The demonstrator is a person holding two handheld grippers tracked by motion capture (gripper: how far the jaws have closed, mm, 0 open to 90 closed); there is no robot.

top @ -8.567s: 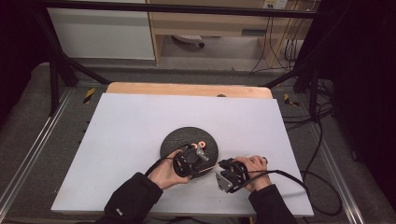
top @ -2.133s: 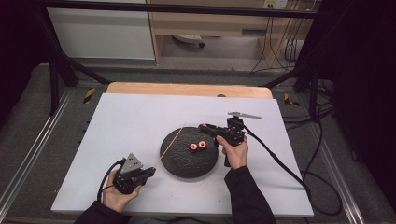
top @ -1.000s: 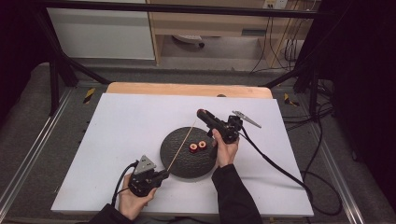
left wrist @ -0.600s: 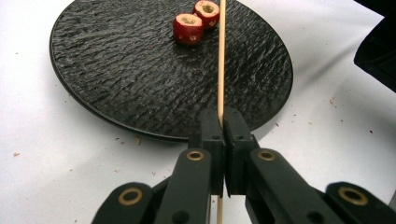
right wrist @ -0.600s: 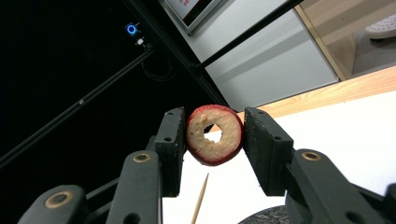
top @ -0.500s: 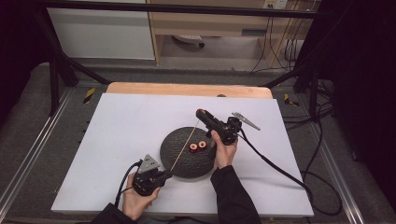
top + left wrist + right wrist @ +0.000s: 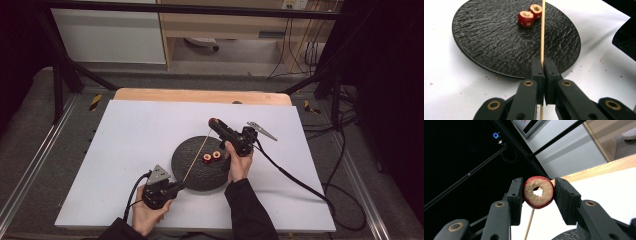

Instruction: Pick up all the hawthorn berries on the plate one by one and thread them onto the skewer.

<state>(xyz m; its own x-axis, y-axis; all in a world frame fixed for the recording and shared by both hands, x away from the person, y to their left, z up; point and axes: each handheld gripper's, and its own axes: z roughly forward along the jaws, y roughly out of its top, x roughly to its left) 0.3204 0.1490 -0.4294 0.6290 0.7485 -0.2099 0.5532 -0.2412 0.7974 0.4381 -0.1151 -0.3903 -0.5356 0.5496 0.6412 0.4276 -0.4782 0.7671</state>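
Align the cored fruit ring [image 7: 539,192], clamped in the right gripper [image 7: 538,195] fingers above the plate [image 7: 202,172], with the skewer [image 7: 542,32] tip. The left gripper [image 7: 543,75] fingers pinch the skewer's base at the plate's near rim; keep it steady.

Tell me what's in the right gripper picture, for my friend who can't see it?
The right gripper pinches a red fruit ring with a hole through its middle. A thin wooden skewer pokes up just below it.
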